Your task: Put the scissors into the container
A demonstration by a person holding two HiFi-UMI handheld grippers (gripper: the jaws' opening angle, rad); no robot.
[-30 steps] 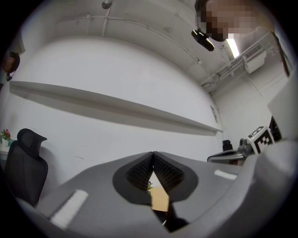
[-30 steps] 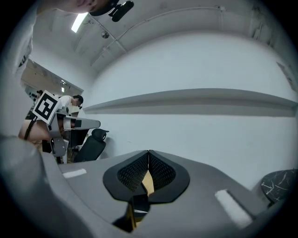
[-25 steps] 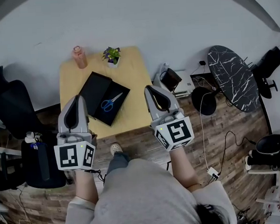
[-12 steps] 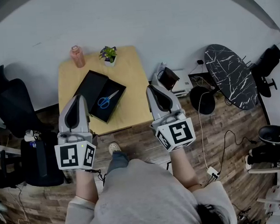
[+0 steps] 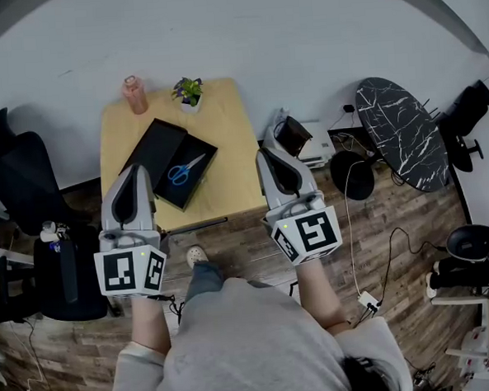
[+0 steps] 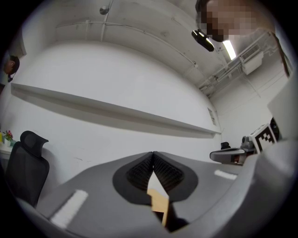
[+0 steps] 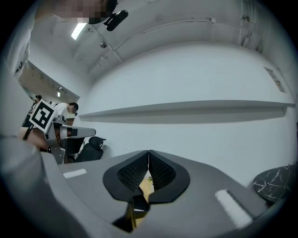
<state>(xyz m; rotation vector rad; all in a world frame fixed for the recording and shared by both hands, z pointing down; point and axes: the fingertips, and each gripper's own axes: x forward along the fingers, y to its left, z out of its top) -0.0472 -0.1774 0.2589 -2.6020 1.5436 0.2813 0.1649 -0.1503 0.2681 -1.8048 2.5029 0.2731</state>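
Blue-handled scissors (image 5: 183,169) lie inside a black open box (image 5: 176,158) on a small wooden table (image 5: 232,150), in the head view. My left gripper (image 5: 131,176) is held up near the table's front left corner, jaws shut with nothing between them. My right gripper (image 5: 269,158) hovers at the table's right edge, also shut and empty. Both are held well above and short of the box. In the left gripper view the tips (image 6: 152,154) meet in front of a white wall; in the right gripper view the tips (image 7: 148,152) meet likewise.
A pink bottle (image 5: 134,93) and a small potted plant (image 5: 188,91) stand at the table's far edge. A black office chair (image 5: 21,183) is to the left, a black marble round table (image 5: 407,133) to the right, with cables and gear on the wood floor.
The view has shifted slightly, so the table and box sit a little further left and up. Both grippers stay shut in nearly the same place.
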